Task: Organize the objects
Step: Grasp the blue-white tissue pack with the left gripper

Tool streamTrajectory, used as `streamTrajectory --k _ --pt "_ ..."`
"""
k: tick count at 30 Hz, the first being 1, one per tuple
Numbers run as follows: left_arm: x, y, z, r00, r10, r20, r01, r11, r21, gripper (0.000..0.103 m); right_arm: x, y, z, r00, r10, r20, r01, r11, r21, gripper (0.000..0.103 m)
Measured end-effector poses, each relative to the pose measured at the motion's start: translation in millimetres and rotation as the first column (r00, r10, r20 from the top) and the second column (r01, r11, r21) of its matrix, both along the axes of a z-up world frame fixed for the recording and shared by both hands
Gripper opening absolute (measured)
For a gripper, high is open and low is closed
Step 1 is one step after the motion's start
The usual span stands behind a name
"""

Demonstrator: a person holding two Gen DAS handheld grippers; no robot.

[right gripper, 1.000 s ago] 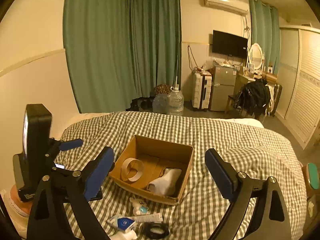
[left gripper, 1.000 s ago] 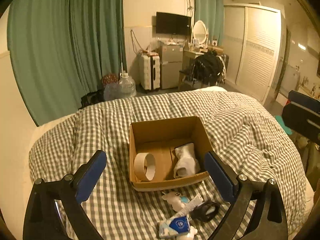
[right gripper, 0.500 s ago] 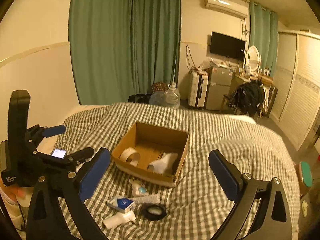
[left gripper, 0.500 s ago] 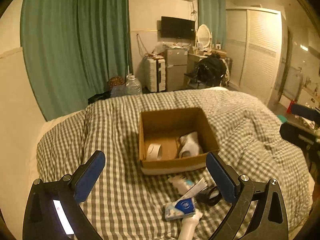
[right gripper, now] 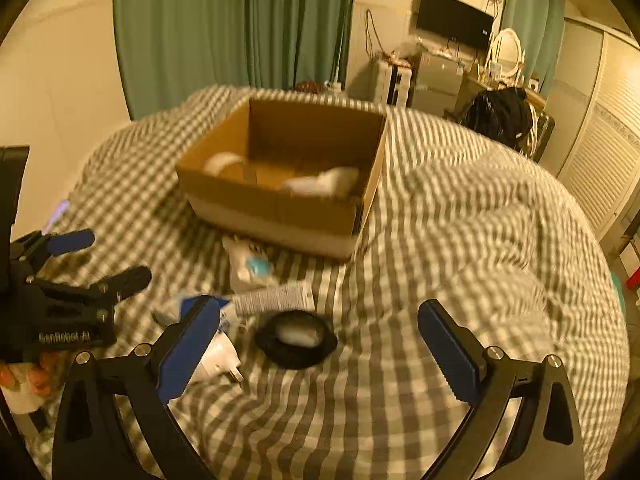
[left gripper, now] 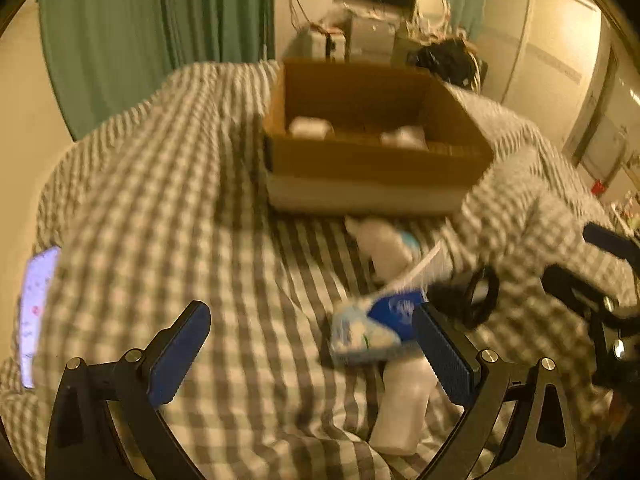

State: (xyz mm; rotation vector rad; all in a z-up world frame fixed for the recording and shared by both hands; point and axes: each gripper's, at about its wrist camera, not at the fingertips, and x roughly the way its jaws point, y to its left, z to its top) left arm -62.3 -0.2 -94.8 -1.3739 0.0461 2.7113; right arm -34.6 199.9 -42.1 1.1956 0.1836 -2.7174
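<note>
Cardboard box (right gripper: 280,200) on the checked bed (right gripper: 460,240), already holding two pale items. Before it lie loose things: a black ring (right gripper: 296,338), a tube (right gripper: 276,300), a blue-and-white packet (left gripper: 372,324). Both the left hand-held gripper (left gripper: 308,352) and the right hand-held gripper (right gripper: 316,348) are open and empty. Step: approach to pick; next, straddle one item and close.

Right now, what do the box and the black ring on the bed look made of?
Box: corrugated cardboard, matte brown, with folded edges and a pale band along its base. Black ring: probably a roll of tape, dark with a slight sheen; blur leaves this uncertain.
</note>
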Motion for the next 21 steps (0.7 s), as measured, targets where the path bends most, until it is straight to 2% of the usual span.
streamTrajectory --k 7,9,13,15,16,17,21 --pt "-0.6 25.5 -23.1 0.995 -0.091 0.044 0.091 0.996 0.002 0.103 -7.8 16.3 -48.2 0.992 -0.076 0.101 0.082 0.995 -0.054 0.100" --pt "-4.6 26.8 -28.0 0.996 -0.075 0.055 0.074 0.997 0.009 0.103 -6.5 19.6 -49.1 0.992 -0.076 0.099 0.083 0.994 -0.069 0.100" --pt "-14.2 32.8 -37.2 0.992 -0.098 0.078 0.094 0.994 0.051 0.103 -6.9 22.2 -49.3 0.991 -0.079 0.105 0.087 0.993 -0.074 0.100" --pt "-19.9 37.7 -44.9 0.988 -0.120 0.094 0.114 0.991 0.066 0.099 -6.6 20.6 -48.5 0.991 -0.080 0.103 0.087 0.994 -0.065 0.100" --pt "-22.2 39.0 -48.6 0.987 -0.125 0.104 0.117 0.990 0.072 0.086 -6.6 20.1 -48.3 0.992 -0.080 0.102 0.087 0.994 -0.063 0.100" --pt "-24.1 39.4 -51.7 0.984 -0.134 0.114 0.125 0.988 0.086 0.080 -7.0 19.5 -48.5 0.991 -0.081 0.103 0.088 0.994 -0.063 0.100" --pt "-24.7 33.2 -52.6 0.983 -0.139 0.116 0.123 0.983 0.135 0.074 -7.8 17.1 -50.0 0.991 -0.083 0.104 0.089 0.994 -0.057 0.100"
